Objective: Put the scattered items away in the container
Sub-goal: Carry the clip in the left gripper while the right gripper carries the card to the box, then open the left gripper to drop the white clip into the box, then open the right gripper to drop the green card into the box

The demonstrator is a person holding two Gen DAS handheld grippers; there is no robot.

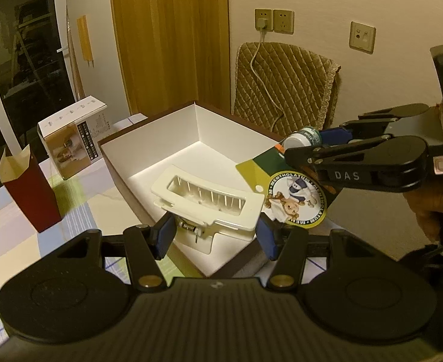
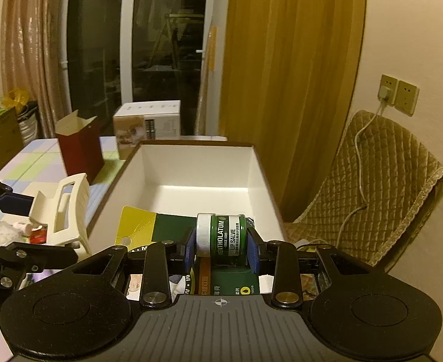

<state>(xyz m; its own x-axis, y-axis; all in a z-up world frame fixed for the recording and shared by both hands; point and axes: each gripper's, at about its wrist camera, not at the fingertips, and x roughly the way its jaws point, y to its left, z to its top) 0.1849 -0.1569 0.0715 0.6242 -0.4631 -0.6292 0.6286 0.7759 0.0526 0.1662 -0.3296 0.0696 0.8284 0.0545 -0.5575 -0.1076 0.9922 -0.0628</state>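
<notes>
Holding the lip salve pack point(image 2: 221, 238) between its blue pads, your right hand-held gripper point(image 2: 221, 249) has the little green jar squeezed across its width, white cap to the left, so the jar's long axis lies crosswise to the fingers. The printed backing card point(image 2: 149, 229) trails below and to the left of the jar. The pack hangs just over the near rim of the white-lined box point(image 2: 197, 166), and the box floor lies straight ahead and below, so I judge that a short push forward and a release would drop it in.

Your left hand-held gripper point(image 1: 213, 235) pinches the cream plastic holder point(image 1: 209, 199) by its near edge; the holder's long axis runs left to right, and it sits low inside the box, at or just above the floor, though I cannot tell whether it touches. That hand looks nearer to letting go; the right one is at the box's right rim, so watch that the card does not snag on the holder.

Counted: one salve pack, one cream holder, one box. Left of the box on the checked desk point(image 1: 79, 199) stand one open red carton point(image 1: 28, 190) and one white product box point(image 1: 73, 138). Some small clutter point(image 2: 25, 229) lies left of the box too, too blurred to count.
</notes>
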